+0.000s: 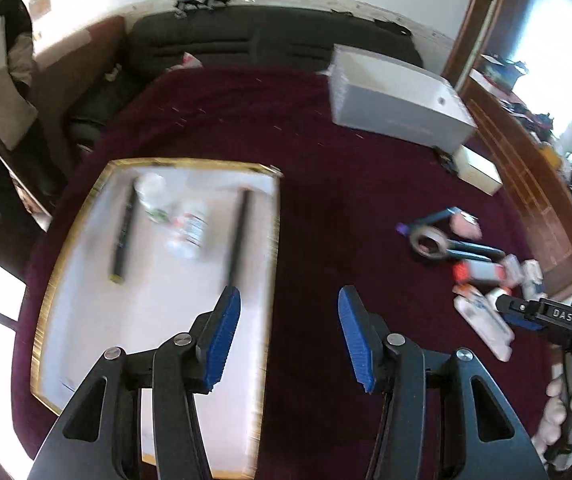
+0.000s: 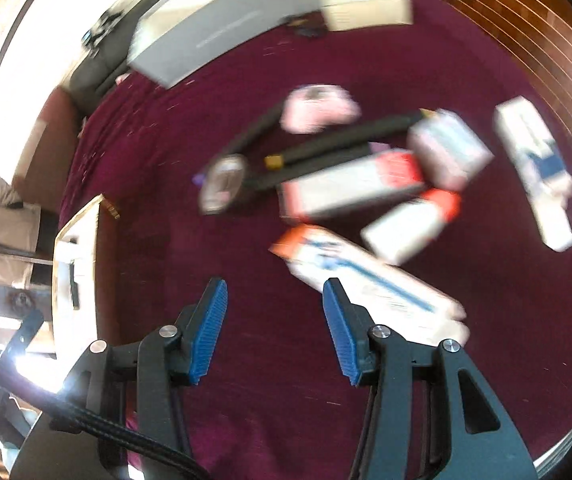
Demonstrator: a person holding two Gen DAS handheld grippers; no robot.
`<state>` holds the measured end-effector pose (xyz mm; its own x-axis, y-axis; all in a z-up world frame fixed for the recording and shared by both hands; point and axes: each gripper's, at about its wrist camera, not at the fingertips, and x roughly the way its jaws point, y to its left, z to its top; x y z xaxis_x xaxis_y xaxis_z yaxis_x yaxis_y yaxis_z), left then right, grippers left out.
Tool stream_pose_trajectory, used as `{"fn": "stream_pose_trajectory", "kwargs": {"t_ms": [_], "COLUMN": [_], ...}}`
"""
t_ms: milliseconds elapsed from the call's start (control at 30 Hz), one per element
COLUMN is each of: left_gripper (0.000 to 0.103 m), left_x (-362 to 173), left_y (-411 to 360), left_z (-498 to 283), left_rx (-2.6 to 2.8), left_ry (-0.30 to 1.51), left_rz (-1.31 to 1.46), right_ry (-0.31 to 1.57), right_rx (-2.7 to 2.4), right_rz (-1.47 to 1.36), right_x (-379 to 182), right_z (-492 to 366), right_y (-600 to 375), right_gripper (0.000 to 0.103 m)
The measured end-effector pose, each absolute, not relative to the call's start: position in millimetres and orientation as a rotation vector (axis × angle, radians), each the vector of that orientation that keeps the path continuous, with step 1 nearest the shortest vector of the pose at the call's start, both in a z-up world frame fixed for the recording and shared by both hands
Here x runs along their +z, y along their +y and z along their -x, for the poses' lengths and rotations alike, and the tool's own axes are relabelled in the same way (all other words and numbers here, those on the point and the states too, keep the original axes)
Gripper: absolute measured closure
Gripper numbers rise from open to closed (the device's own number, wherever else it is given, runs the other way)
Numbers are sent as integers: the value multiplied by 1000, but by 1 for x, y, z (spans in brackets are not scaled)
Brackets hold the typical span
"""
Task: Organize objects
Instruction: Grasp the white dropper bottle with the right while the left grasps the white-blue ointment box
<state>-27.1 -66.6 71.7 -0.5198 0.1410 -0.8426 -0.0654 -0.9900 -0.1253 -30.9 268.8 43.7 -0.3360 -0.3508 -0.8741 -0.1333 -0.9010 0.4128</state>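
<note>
A white tray with a gold rim (image 1: 86, 208) lies on the maroon cloth and holds two dark pens (image 1: 122, 236) and two small bottles (image 1: 190, 228). My left gripper (image 1: 289, 308) is open and empty over the tray's right edge. To the right lies a pile of items: a tape roll (image 1: 429, 242), dark handled tools (image 1: 471, 249), and several white and orange packets (image 1: 483, 320). My right gripper (image 2: 274, 300) is open and empty just short of a long white packet (image 2: 369, 280). It also shows in the left wrist view (image 1: 517, 308). The tape roll (image 2: 222, 184) and small boxes (image 2: 349, 188) lie beyond.
A grey box (image 1: 397, 100) and a small cream box (image 1: 479, 170) stand at the far side of the cloth. A black cushion (image 1: 246, 44) lies behind. A wooden edge (image 1: 525, 168) runs along the right. The tray's corner (image 2: 82, 220) shows at left in the right wrist view.
</note>
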Motion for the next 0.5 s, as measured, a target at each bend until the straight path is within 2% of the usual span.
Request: {"fn": "stream_pose_trajectory", "kwargs": {"t_ms": [200, 500], "left_gripper": [58, 58], "left_x": [55, 36], "left_y": [-24, -7], "left_z": [10, 1], "left_rx": [2509, 2430], "left_ry": [-190, -278], "left_rz": [1508, 1574], "right_ry": [-733, -630], "right_rx": [-2426, -2354], "right_rz": [-1716, -1786], "right_x": [39, 5], "right_z": [16, 34], "right_y": [337, 317], "right_gripper": [54, 54]}}
